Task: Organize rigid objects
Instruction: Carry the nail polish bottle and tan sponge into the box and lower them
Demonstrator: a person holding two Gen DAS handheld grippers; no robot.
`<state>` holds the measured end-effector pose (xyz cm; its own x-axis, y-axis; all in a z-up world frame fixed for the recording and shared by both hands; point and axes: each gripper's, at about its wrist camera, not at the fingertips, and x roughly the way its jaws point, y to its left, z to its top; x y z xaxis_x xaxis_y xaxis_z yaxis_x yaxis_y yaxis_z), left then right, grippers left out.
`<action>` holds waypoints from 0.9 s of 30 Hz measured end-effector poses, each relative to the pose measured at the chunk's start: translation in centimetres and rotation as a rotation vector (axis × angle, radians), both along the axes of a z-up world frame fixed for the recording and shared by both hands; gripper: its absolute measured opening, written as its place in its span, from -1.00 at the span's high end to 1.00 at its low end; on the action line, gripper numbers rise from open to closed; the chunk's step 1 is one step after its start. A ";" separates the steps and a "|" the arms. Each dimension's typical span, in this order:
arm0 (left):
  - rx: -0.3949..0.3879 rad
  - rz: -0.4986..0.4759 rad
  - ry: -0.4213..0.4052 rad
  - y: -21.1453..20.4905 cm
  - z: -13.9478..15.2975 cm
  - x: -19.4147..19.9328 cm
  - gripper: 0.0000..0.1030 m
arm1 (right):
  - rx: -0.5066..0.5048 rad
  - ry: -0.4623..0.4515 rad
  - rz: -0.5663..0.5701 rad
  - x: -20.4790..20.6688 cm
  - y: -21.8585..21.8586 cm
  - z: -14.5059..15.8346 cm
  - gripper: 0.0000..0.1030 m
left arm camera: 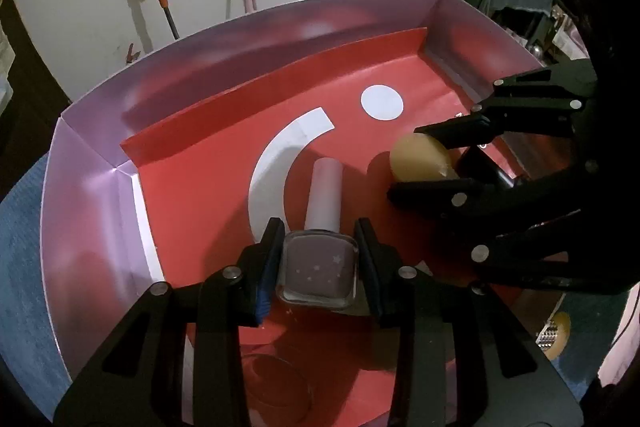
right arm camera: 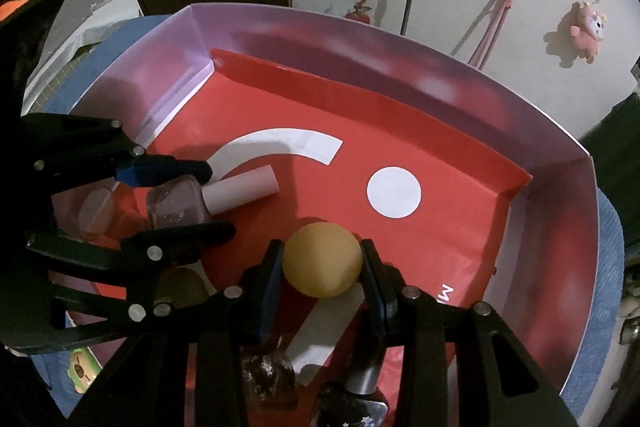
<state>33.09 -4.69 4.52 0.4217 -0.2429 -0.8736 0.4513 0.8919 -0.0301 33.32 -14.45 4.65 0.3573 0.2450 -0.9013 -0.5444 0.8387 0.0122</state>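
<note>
A red box (left arm camera: 200, 187) with pale purple walls fills both views (right arm camera: 440, 131). My left gripper (left arm camera: 320, 255) is shut on a mauve nail polish bottle (left arm camera: 320, 271) with a pale pink cap, held low over the box floor. It also shows in the right wrist view (right arm camera: 178, 205), lying between the left fingers (right arm camera: 184, 235). My right gripper (right arm camera: 322, 261) is shut on a yellow ball (right arm camera: 320, 259) just above the box floor. In the left wrist view the ball (left arm camera: 420, 159) sits between the right fingers (left arm camera: 436, 189) at the box's right side.
A clear round lid or jar (right arm camera: 94, 213) lies behind the left gripper. A dark glittery bottle (right arm camera: 272, 379) and a black bottle with a silver neck (right arm camera: 356, 403) lie under my right gripper. A blue cloth (left arm camera: 20, 267) lies under the box. A small toy (right arm camera: 82, 369) lies outside.
</note>
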 end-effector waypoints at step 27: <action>-0.005 0.004 -0.010 0.0 0.0 0.1 0.34 | -0.032 -0.026 0.007 -0.4 0.5 -0.4 0.20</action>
